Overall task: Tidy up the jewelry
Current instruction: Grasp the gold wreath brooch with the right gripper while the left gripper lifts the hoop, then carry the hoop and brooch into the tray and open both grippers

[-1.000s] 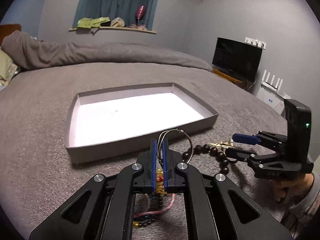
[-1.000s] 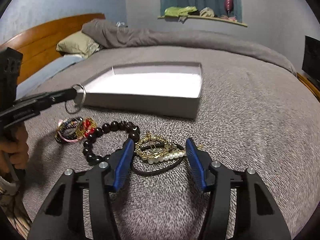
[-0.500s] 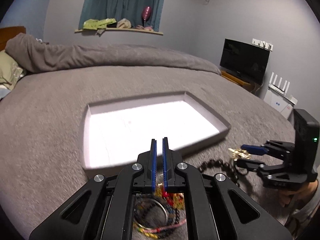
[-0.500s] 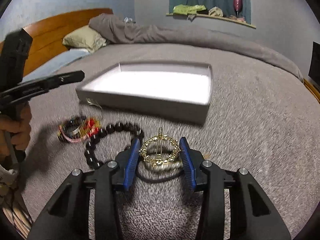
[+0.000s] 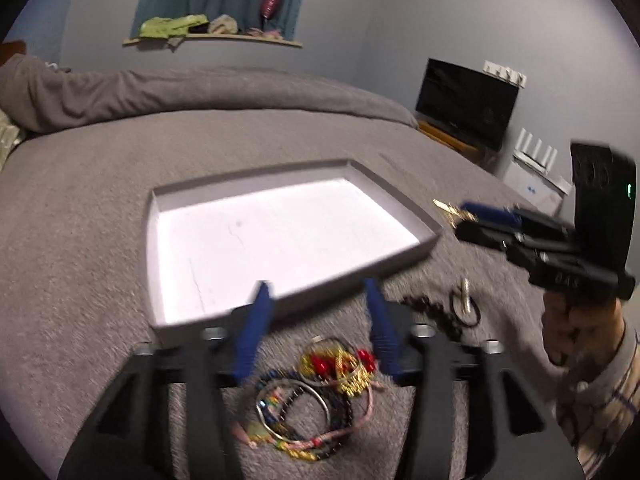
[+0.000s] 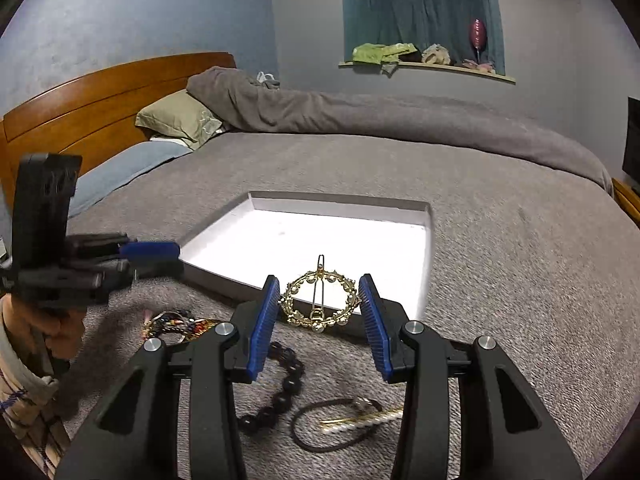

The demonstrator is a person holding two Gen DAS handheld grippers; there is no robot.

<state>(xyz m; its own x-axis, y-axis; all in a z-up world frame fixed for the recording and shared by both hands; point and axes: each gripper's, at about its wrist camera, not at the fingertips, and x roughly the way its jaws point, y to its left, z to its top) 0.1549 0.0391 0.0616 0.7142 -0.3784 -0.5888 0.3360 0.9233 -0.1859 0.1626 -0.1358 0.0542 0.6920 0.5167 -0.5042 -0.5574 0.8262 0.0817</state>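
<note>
A shallow grey tray with a white floor (image 5: pixel 424 232) (image 6: pixel 427 248) lies on the bed. My left gripper (image 5: pixel 318 312) is open and empty above a tangle of bracelets, a silver ring and red-and-gold beads (image 5: pixel 320 392). My right gripper (image 6: pixel 319 304) is shut on a round gold pearl hair clip (image 6: pixel 319 300) and holds it above the tray's near edge; it shows at the right of the left wrist view (image 5: pixel 460 220). A dark bead bracelet (image 6: pixel 280 396), a black hair tie (image 6: pixel 332 440) and a pearl bar clip (image 6: pixel 360 420) lie on the bed below.
The grey bedspread (image 6: pixel 520 280) runs all around the tray. A rolled duvet (image 6: pixel 360 112), pillows (image 6: pixel 176 116) and a wooden headboard (image 6: pixel 80 100) are at the far side. A TV (image 5: pixel 464 108) stands at the right.
My left gripper let the silver ring fall back on the bracelet pile, then opened. My right gripper closed on the gold clip and lifted it toward the tray.
</note>
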